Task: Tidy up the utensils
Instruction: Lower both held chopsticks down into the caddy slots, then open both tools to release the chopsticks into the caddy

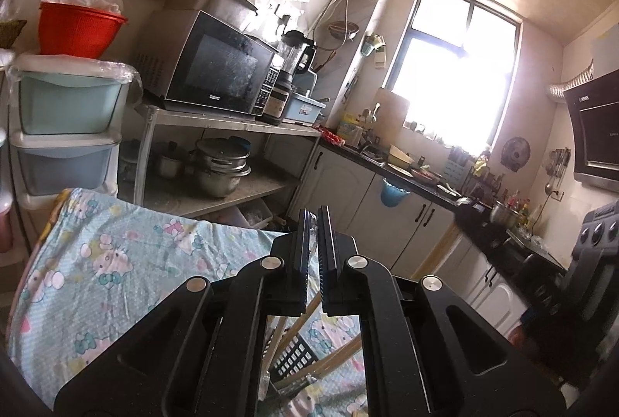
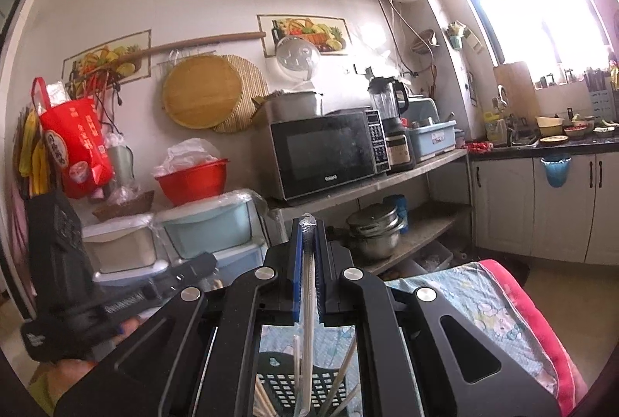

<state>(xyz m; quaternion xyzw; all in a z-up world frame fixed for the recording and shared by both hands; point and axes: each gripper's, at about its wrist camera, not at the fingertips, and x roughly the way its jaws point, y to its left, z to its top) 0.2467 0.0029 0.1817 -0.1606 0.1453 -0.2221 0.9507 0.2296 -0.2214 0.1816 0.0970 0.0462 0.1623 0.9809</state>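
R gripper [image 2: 308, 223] clamping wrapped straw [image 2: 308, 285] over basket [image 2: 301, 386]; L gripper [image 1: 318, 213] pinching clear wrapper [image 1: 312, 235]. Keep straw vertical, aiming betw. sticks w/o snagging.

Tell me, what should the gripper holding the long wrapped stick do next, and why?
Probably lower it into the black slotted holder. The right gripper is shut on a plastic-wrapped stick that hangs straight above the holder, where other sticks already stand. The left gripper looks shut on something thin too, so it should wait.
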